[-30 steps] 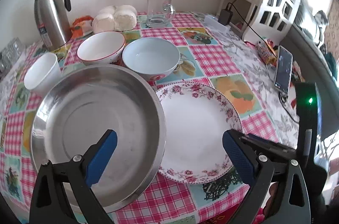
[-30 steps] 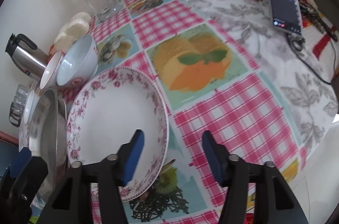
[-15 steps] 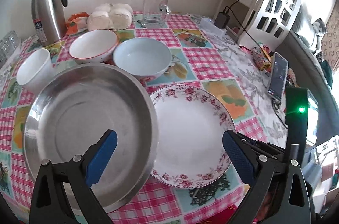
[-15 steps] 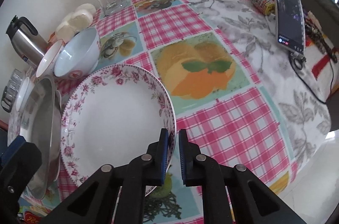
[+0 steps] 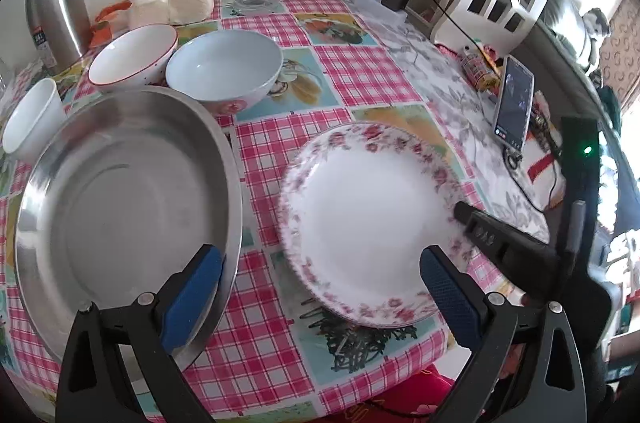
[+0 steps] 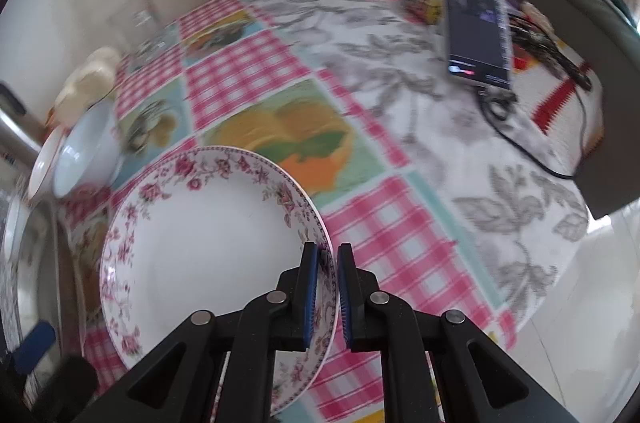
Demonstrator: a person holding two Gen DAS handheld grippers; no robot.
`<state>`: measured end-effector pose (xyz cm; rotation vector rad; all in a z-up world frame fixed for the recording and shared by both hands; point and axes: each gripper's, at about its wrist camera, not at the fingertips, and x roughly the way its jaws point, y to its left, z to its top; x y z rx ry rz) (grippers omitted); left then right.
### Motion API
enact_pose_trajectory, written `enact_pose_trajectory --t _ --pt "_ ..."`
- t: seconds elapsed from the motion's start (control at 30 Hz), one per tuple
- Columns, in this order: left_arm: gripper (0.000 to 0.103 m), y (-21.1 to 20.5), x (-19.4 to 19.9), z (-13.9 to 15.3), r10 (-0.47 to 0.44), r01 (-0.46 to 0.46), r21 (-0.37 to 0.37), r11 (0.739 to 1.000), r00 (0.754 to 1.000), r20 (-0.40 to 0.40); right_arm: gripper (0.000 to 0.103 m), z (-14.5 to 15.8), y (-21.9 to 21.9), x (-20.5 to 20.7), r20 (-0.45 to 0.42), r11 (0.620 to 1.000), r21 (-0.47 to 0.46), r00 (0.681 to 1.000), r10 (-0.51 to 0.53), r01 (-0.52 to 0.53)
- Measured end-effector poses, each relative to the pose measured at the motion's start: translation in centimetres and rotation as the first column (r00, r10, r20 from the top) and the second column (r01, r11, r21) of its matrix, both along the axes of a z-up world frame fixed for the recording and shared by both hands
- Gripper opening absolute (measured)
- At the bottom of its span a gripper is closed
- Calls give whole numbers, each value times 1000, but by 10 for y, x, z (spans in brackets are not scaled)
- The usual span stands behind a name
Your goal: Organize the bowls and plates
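the right gripper (image 6: 328, 287) is nearly shut, its blue pads pinching the near right rim of the floral plate (image 6: 208, 243), which looks tilted, its left side up off the checked tablecloth (image 6: 248, 63), though whether the right side is touching the cloth cannot be told; the plate is close to the table's near edge, right of centre. the left gripper (image 5: 320, 299) is wide open and holds nothing, hovering over the near edge with one pad above the steel pan (image 5: 120, 207) at the near left and the other beside the floral plate. behind the pan, toward the far left, sit the red-rimmed bowl (image 5: 132, 59) and the pale blue bowl (image 5: 224, 67) side by side and touching or nearly so, with a white cup (image 5: 30, 119) at the left edge. the step in hand seems to be carrying the plate to stack or regroup it. the grip is the weak point: only a narrow bite on a glazed, sloping rim, with the whole weight of the plate hanging off to one side, so it could pivot in the pads and slip, and being so near the table edge it might drop to the floor. a leftward swing could knock the plate against the pan's rim or the open left pad. a rightward swing risks the phone (image 6: 476, 27) and its cable (image 6: 532, 151) near the right edge. the blur in the right wrist view suggests quick motion, which would worsen any slip.
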<state>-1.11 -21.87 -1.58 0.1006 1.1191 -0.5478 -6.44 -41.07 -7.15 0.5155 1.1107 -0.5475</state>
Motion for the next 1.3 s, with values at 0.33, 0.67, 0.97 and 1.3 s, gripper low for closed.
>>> enact_pose_trajectory --t 0.33,0.67,0.97,1.3 --pt "81 -33 -5 2 -71 70 49 996 997 34 13 -2 -12 -4 1 998 -12 998 -58 58" --pt "62 -44 11 -28 -20 28 68 997 994 -106 19 -8 -15 -2 6 998 13 998 -60 60" --pt "52 -50 12 -30 -35 42 38 998 988 -151 21 -11 -19 0 18 997 27 997 -69 69" --pt "50 -40 13 -24 4 4 57 998 990 -139 21 -12 -19 -1 24 997 37 997 -76 75"
